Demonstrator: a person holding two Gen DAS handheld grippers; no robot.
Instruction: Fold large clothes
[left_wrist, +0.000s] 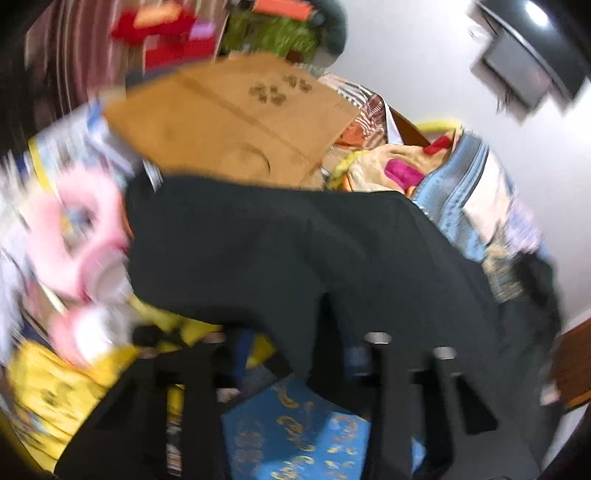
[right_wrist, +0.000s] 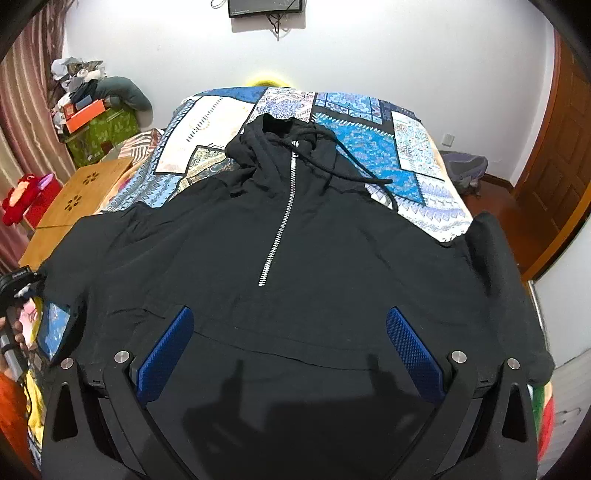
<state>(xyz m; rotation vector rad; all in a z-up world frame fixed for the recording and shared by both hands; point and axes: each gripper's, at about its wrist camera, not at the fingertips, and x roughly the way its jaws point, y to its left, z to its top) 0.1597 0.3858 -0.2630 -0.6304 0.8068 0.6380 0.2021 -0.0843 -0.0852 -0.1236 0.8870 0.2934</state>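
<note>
A black hooded sweatshirt (right_wrist: 295, 258) with a white half zip lies face up on the patterned blue bedspread (right_wrist: 369, 147), hood at the far end, sleeves spread to both sides. My right gripper (right_wrist: 290, 339) is open above the hem, its blue pads (right_wrist: 166, 347) wide apart and holding nothing. The left wrist view is blurred: black cloth (left_wrist: 295, 251) drapes across the left gripper (left_wrist: 314, 354), whose fingers are mostly hidden. In the right wrist view the left gripper (right_wrist: 55, 332) is at the left sleeve end.
A wooden lap table (right_wrist: 81, 199) stands left of the bed, also showing in the left wrist view (left_wrist: 229, 122). Cluttered boxes and clothes (right_wrist: 92, 122) lie behind it. A wooden door (right_wrist: 561, 166) is at the right. Yellow fabric (left_wrist: 48, 398) lies lower left.
</note>
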